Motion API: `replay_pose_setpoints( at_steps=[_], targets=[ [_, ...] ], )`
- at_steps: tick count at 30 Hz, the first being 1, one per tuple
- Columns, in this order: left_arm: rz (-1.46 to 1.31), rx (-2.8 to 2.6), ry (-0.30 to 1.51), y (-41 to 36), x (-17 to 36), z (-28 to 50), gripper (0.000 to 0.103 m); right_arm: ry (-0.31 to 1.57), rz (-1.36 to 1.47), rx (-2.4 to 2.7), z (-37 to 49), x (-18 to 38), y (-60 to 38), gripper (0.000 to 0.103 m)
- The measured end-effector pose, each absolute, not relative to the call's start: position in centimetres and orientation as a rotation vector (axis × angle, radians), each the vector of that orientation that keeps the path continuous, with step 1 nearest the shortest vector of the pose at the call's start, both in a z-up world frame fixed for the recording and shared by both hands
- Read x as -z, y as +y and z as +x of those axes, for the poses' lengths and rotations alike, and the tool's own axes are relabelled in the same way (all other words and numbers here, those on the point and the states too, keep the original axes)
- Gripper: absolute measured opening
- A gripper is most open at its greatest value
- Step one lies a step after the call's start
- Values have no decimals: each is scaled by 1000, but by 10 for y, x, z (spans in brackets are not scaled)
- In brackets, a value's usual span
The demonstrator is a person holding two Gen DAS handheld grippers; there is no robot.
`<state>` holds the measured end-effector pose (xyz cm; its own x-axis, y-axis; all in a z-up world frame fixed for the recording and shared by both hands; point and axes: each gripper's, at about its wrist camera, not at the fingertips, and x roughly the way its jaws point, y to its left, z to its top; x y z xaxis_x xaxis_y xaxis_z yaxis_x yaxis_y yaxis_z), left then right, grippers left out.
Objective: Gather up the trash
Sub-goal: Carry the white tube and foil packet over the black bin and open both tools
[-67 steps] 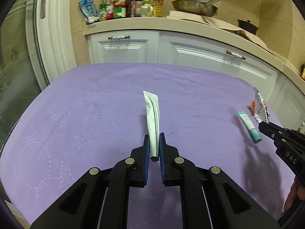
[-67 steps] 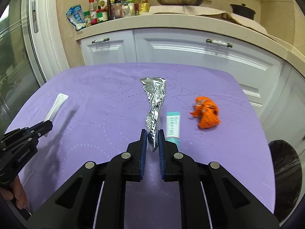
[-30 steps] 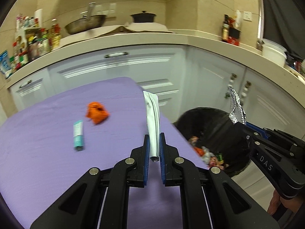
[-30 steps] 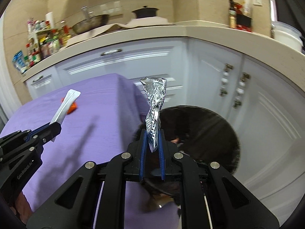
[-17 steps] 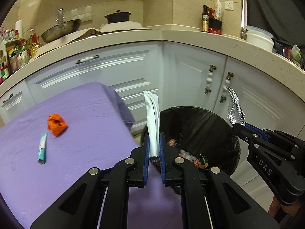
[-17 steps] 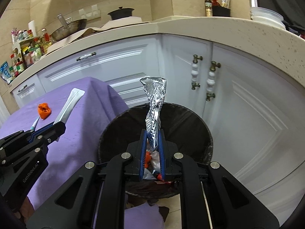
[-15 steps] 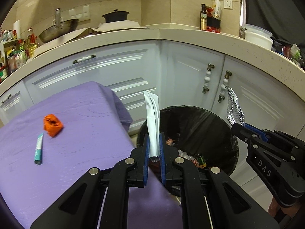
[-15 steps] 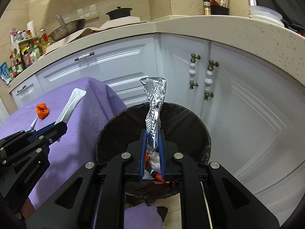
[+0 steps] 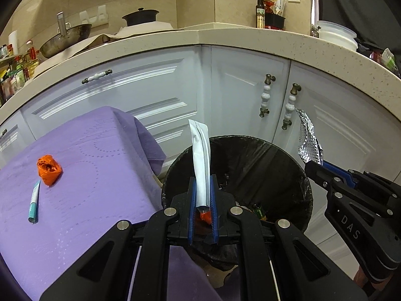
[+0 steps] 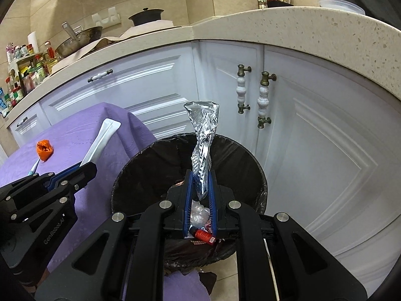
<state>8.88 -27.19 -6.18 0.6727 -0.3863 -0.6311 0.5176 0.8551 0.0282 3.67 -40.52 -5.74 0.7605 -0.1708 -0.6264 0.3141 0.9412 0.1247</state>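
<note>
My left gripper (image 9: pixel 202 188) is shut on a flat white wrapper (image 9: pixel 200 160) and holds it upright over the near rim of a black-lined trash bin (image 9: pixel 283 173). My right gripper (image 10: pixel 201 183) is shut on a crinkled silver foil wrapper (image 10: pixel 203 138), held upright over the same bin (image 10: pixel 150 165). Each gripper shows in the other's view: the right one with its foil (image 9: pixel 309 140) at right, the left one with its white wrapper (image 10: pixel 101 140) at left. An orange crumpled wrapper (image 9: pixel 48 169) and a teal tube (image 9: pixel 33 202) lie on the purple table (image 9: pixel 95 165).
White cabinet doors with knobbed handles (image 10: pixel 263 100) stand close behind the bin. The counter above carries a wok (image 9: pixel 66 39), a black pot (image 9: pixel 140 17) and bottles. The bin holds several pieces of trash, including a red-capped item (image 10: pixel 203 233).
Both grippers have swung from the table to the right and now hover over the bin, each still gripping its wrapper. In the last half second they moved slightly closer to the bin.
</note>
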Motion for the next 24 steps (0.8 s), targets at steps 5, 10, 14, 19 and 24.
replay_pose_setpoints(
  at_steps=[5,10,14,19,24],
  targets=[
    [219,511,663,-279,65,96,12,658,232,274,45,61,-410,12],
    [221,512,663,-288,67,103,17,651,245,292,53,69,-417,24],
    [212,510,701,-290,72,107,27,656,258,301,55,73,-420,29],
    [204,505,706,-287,73,107,40,656,259,310,52,73,-419,29],
    [193,491,700,-280,68,107,45,653,264,310,50,71,-418,30]
  ],
)
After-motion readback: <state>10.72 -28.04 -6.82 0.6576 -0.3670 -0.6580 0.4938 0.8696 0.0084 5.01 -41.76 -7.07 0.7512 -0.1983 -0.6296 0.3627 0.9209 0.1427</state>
